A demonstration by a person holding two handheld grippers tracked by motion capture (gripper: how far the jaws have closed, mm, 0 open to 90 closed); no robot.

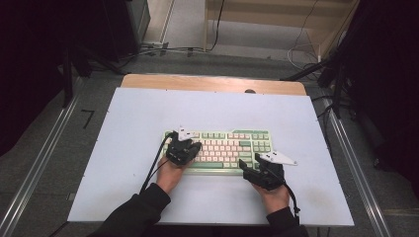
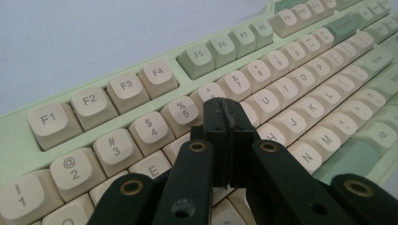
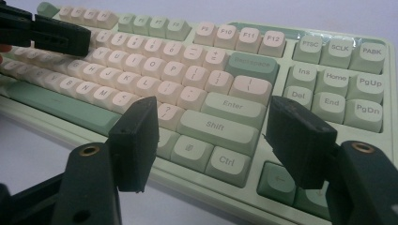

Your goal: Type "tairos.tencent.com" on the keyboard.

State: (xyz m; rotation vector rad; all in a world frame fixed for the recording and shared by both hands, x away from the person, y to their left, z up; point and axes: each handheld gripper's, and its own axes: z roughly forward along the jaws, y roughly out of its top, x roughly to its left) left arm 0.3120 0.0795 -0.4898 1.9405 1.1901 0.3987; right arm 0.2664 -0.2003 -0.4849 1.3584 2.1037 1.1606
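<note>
- Green-and-cream mechanical keyboard (image 1: 220, 150) lying centred on pale bench (image 1: 123, 148).
- Left gripper (image 2: 225, 123), jaws pressed together into one tip, poised over number-row keys, apparently for pressing.
- Right gripper (image 3: 213, 136), jaws spread and empty, straddling Shift and Ctrl corner.

A pale green case is seen on the keyboard (image 1: 220, 149), with cream keycaps printed in grey legends and accent keys in a darker, muted green, among them the space bar, Backspace and the arrow keys. Both the left gripper (image 2: 225, 124) and the right gripper (image 3: 213, 136) are finished in black, with small brass-coloured rivets set in their arms. The table (image 1: 148, 113) is covered in a plain, very light bluish white.
</note>
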